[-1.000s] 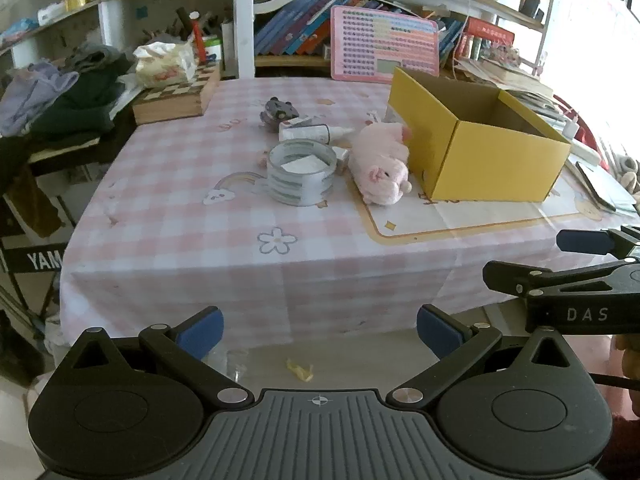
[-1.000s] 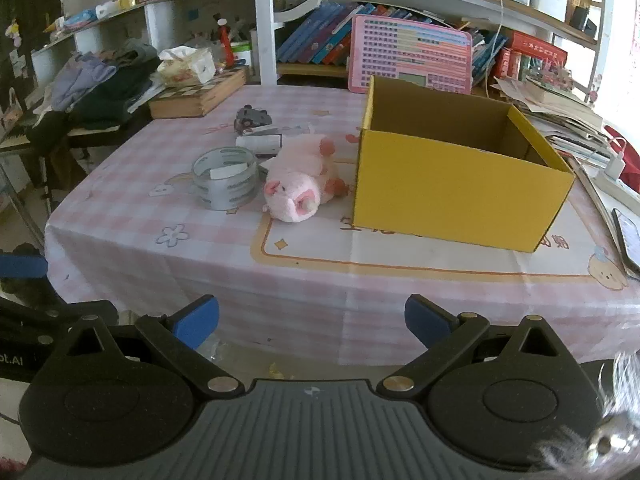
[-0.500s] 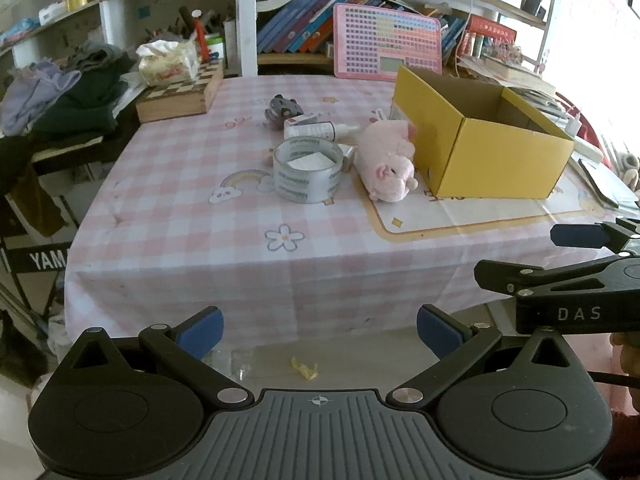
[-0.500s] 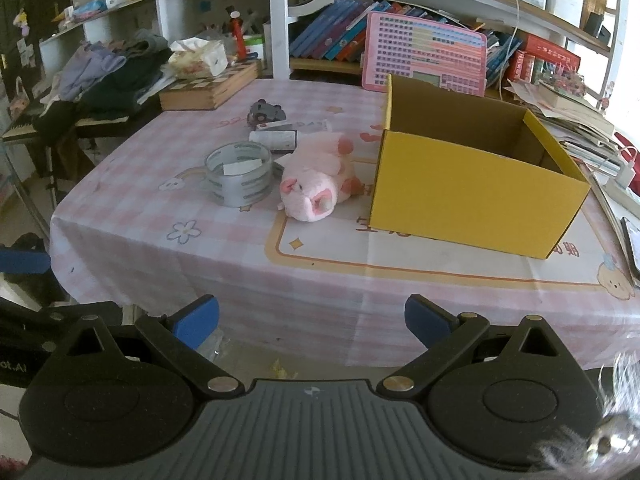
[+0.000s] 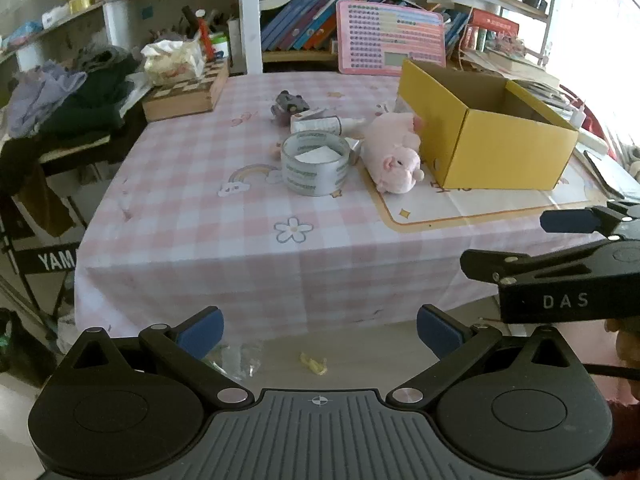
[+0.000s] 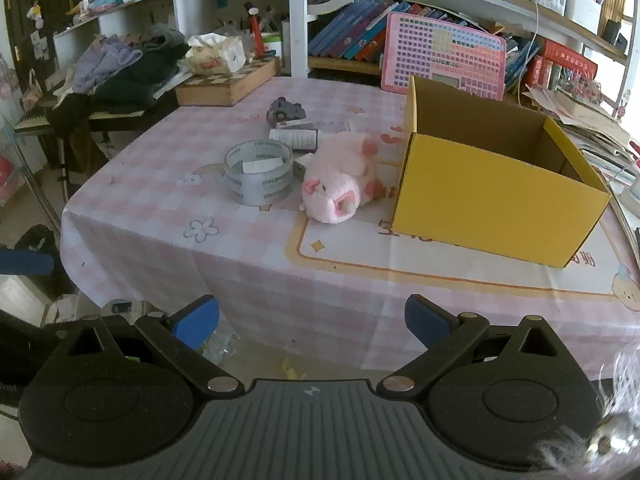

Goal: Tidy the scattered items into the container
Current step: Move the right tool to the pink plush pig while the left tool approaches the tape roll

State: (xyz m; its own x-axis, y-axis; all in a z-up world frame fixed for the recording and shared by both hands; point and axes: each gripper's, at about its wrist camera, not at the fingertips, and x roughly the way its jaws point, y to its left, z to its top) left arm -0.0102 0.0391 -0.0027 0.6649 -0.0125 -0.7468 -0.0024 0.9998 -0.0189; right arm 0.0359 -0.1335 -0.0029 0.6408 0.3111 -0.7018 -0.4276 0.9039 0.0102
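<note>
An open yellow cardboard box [image 5: 492,148] [image 6: 492,196] stands on the pink checked tablecloth [image 5: 200,208] [image 6: 160,208]. Against its left side lies a pink plush pig [image 5: 394,156] [image 6: 340,184]. Left of the pig sits a roll of clear tape [image 5: 314,166] [image 6: 259,176]. Behind the roll are a white tube [image 5: 320,123] [image 6: 294,138] and a small grey toy [image 5: 289,103] [image 6: 285,111]. My left gripper [image 5: 319,330] is open and holds nothing, short of the table's front edge. My right gripper [image 6: 312,318] is open too, also in front of the table.
A wooden chessboard box [image 5: 184,94] with a tissue pack sits at the table's back left. A pink calculator board [image 5: 390,38] leans on the bookshelf behind. Clothes pile on a side table [image 5: 60,100] at left. Scraps lie on the floor [image 5: 314,362].
Both grippers have moved a little nearer to the table, so the objects look larger. Both stay open and nothing on the table has shifted.
</note>
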